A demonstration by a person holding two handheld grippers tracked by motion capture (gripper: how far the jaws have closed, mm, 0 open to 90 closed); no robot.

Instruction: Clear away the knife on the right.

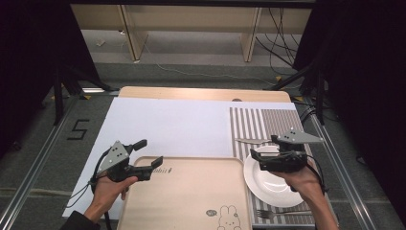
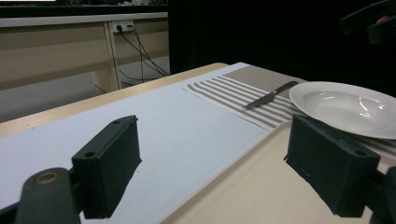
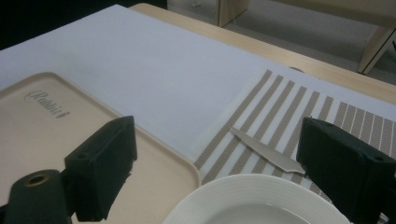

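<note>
Right gripper (image 1: pixel 257 158) hung open over plate (image 1: pixel 273 184) rim; left gripper (image 1: pixel 149 154) open at tray (image 1: pixel 191 201) corner. Best approach, I'd say: take plate rim squarely w/ both jaws, lift level.

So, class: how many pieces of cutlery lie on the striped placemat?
2. A metal knife lies on the striped beige placemat beyond the round white plate; a metal fork lies on its near edge, below the plate. The right hand may hide more.

Beyond the table's (image 1: pixel 201 92) far edge, grey floor (image 1: pixel 201 67) runs to pale wooden furniture legs (image 1: pixel 131 33), with black curtains (image 1: pixel 28 57) on both sides.
</note>
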